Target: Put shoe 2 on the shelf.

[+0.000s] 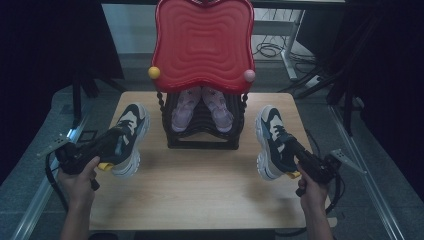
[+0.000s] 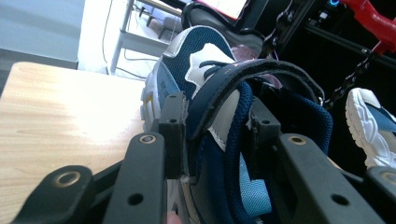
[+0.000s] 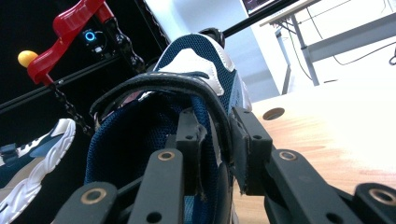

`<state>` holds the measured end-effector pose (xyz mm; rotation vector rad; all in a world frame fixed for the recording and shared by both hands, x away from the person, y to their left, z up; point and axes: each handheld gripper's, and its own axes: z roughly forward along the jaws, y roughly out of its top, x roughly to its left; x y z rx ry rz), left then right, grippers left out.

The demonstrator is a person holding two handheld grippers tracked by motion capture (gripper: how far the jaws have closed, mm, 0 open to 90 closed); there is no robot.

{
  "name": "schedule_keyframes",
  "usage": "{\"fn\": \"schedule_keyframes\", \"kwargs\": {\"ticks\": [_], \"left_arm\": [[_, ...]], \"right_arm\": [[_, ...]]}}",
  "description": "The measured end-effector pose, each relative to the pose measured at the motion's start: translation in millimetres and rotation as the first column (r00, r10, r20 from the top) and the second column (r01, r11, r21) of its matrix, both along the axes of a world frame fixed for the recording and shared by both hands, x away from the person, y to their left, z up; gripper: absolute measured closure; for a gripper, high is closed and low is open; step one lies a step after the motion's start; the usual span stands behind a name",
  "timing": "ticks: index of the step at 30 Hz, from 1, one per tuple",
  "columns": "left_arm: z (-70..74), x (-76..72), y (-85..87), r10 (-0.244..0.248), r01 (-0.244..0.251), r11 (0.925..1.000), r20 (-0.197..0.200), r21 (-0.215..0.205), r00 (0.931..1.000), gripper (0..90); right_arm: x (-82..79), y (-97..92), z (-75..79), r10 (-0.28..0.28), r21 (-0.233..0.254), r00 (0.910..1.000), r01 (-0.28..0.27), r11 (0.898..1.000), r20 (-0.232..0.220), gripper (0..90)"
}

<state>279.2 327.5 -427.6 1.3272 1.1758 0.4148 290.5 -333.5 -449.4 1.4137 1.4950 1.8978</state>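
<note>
A wooden desk [image 1: 200, 195] carries a black tiered shoe rack [image 1: 202, 130] at the middle of its far edge, topped by a red wavy tray [image 1: 202, 42] with a yellow ball [image 1: 154, 72] and a pink ball [image 1: 249, 75] at its front corners. A pair of pink shoes [image 1: 202, 107] sits inside the rack, toes toward the near edge. Beside the desk's left edge lies the left sneaker [image 1: 131, 135], navy, grey and white, and the left gripper [image 1: 107, 145], held in the person's left hand [image 1: 77, 182], has its jaws closed on the collar wall of this shoe (in the left gripper view one jaw sits outside the upper and the other inside the opening, pinching the padded side just under the strap). Beside the desk's right edge lies the right sneaker [image 1: 272, 142], well apart from the rack, and the right gripper [image 1: 295, 155], held in the right hand [image 1: 312, 192], is clamped in the same way on that shoe's collar, with the wall squeezed between both pads in the right gripper view. The near half of the desk, between the two sneakers and up to the near edge, is bare wood. A gap of bare wood also separates each sneaker from the rack's side. Each shoe's outer sole lies close to its edge of the desk.
</note>
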Motion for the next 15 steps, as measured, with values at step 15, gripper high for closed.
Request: {"fn": "schedule_keyframes", "kwargs": {"ticks": [15], "left_arm": [[20.6, 12.7, 4.9, -0.012, 0.014, 0.9987, 0.033, -0.049, 0.9994, 65.4]], "right_arm": [[14.5, -2.5, 19.8, -0.021, 0.055, 0.9991, 0.019, 0.998, 0.038, 73.8]]}}
